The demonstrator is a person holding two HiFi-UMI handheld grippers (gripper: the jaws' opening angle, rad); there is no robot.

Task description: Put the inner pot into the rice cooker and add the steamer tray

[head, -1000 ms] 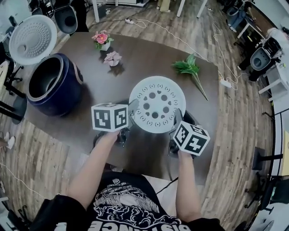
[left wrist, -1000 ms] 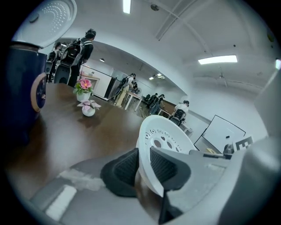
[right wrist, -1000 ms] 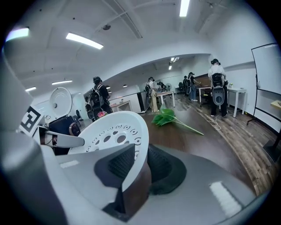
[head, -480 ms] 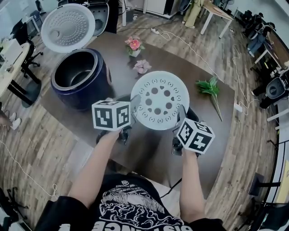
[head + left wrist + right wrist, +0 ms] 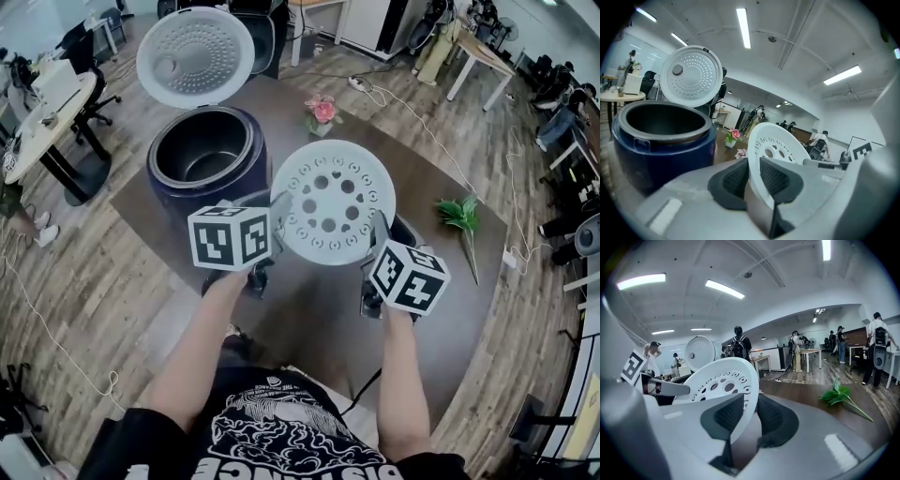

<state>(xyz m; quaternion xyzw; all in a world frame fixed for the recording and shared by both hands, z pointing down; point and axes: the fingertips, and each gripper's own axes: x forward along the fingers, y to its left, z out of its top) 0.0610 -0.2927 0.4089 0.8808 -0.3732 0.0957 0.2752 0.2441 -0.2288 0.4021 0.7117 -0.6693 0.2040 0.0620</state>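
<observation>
We hold the white steamer tray (image 5: pixel 333 202) up off the table (image 5: pixel 309 319). The left gripper (image 5: pixel 278 214) has its jaws pinching the tray's rim at 8 o'clock, and the right gripper (image 5: pixel 379 231) pinches it at 4 o'clock. At the tray's 10 o'clock stands the blue rice cooker (image 5: pixel 246 173), lid (image 5: pixel 195 56) raised, inner pot (image 5: pixel 200 161) already inside. A green sprig (image 5: pixel 461 217) lies at 3 o'clock.

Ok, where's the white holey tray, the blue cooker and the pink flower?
steamer tray (image 5: pixel 331 201): head view, plain middle between its holes.
rice cooker (image 5: pixel 661 157): left gripper view, blue front wall.
pink flower (image 5: pixel 322 111): head view, its petals.
</observation>
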